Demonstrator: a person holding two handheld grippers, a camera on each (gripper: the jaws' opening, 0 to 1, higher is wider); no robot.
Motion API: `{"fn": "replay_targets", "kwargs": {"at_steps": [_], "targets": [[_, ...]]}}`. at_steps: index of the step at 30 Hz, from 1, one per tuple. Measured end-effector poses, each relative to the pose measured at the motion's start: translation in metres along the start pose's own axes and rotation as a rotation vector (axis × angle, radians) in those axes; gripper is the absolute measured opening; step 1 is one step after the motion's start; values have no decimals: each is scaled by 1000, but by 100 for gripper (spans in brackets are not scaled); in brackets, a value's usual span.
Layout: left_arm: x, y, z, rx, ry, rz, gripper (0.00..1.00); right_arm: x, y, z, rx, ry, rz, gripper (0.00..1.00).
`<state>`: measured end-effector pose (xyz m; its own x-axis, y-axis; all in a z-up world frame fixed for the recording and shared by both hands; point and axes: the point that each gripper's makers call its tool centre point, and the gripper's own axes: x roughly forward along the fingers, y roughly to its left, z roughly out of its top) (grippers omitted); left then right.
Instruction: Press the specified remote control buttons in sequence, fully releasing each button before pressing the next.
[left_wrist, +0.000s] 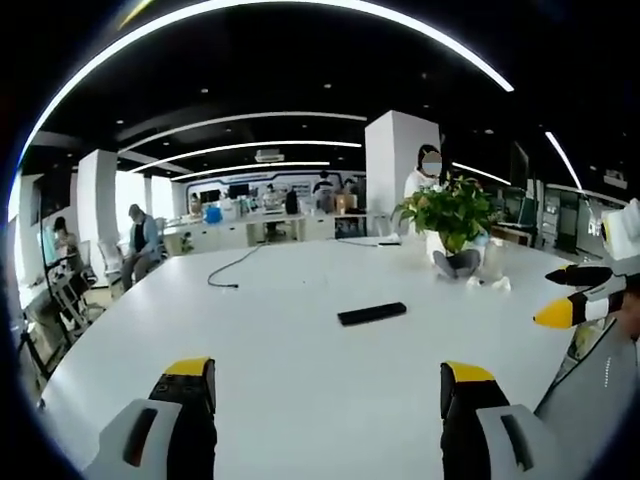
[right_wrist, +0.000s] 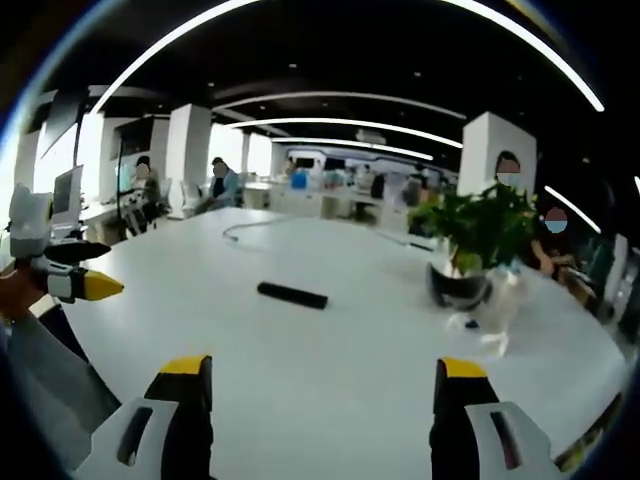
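A black remote control (left_wrist: 372, 314) lies flat on the white table (left_wrist: 290, 380), a good way ahead of my left gripper (left_wrist: 330, 385), whose jaws stand wide apart and open with nothing between them. In the right gripper view the same remote (right_wrist: 292, 295) lies ahead and slightly left of my right gripper (right_wrist: 322, 385), also open and empty. The right gripper (left_wrist: 570, 295) comes into the left gripper view from the right, yellow-tipped. The left gripper (right_wrist: 85, 272) enters the right gripper view from the left, held by a hand.
A potted green plant (left_wrist: 452, 225) in a white pot stands at the table's far right, with small white items (left_wrist: 490, 283) beside it. A black cable (left_wrist: 232, 270) trails across the far table. People sit at desks in the background.
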<state>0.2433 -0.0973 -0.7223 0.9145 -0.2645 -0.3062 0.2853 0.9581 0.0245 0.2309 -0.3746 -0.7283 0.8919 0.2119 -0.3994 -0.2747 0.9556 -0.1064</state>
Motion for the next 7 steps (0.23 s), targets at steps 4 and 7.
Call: {"fn": "replay_targets", "kwargs": {"at_steps": [4,7], "targets": [[0,0,-4,-12,23,2,98,0,0,0,5,-1,-2,90],[1,1,-7,-30,42,2,97,0,0,0,5,-2,-1,90]]}}
